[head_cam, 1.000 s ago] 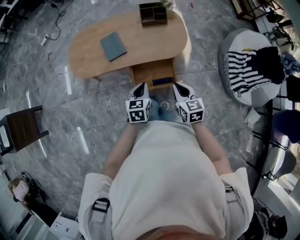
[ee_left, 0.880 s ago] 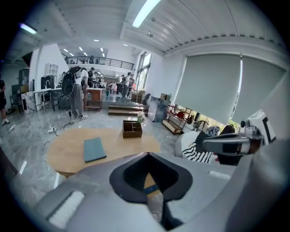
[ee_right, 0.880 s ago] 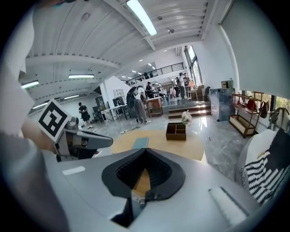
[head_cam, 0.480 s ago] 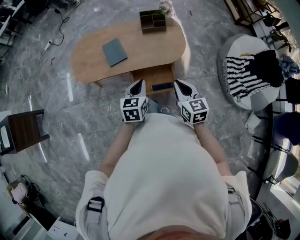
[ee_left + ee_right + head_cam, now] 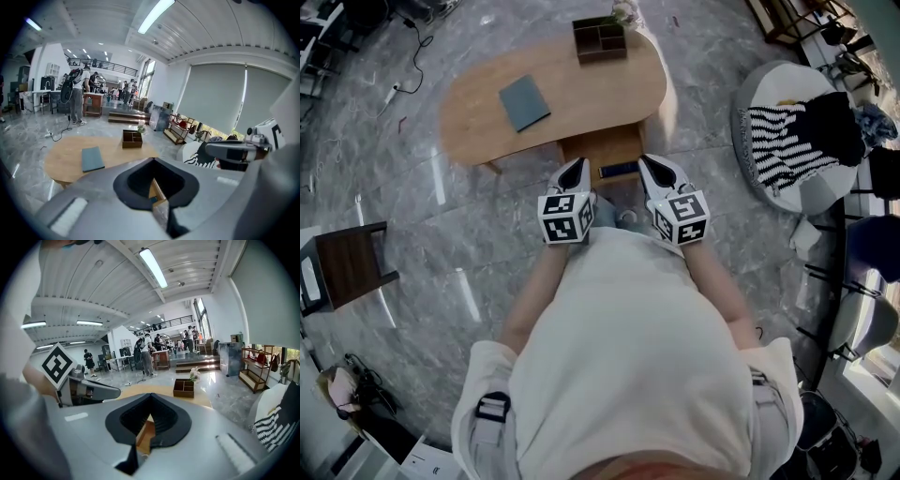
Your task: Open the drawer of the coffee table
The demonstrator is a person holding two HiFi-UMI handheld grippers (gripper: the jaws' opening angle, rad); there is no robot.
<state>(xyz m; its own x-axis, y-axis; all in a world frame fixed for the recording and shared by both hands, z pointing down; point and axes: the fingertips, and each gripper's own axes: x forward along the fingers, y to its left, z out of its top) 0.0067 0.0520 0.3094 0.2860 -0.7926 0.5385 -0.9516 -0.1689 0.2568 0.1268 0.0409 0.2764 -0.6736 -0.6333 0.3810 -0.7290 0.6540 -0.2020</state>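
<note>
A person (image 5: 628, 356) in a pale shirt stands on the grey marble floor (image 5: 487, 244) in front of a low oval wooden bench (image 5: 581, 94), holding a tool in each hand; the left tongs (image 5: 576, 171) are closed, their tips pressed together with nothing between them; the right tongs (image 5: 651, 165) are closed too, and empty. Both point forward and somewhat down at the bench, side by side with a gap between them.

The drawer (image 5: 602, 150) sits under the near edge of the bench, toward its right half, and it is pulled out toward the person so that its wooden inside shows; a small dark blue thing (image 5: 619, 170) lies in it near the front. From overhead the two pairs of tongs flank the drawer's front, the left by its left corner and the right by its right corner; I cannot tell whether either touches the wood.

On the bench top a grey-blue book (image 5: 524, 101) lies flat near the middle; a dark box with compartments (image 5: 600, 37) stands at the far edge, with a small bunch of flowers (image 5: 624, 11) just beside it. Off to the right a round white seat (image 5: 769, 183) carries a black-and-white striped cloth (image 5: 783, 141); to the left stands a dark wooden chair (image 5: 347, 262), well apart from the bench.
</note>
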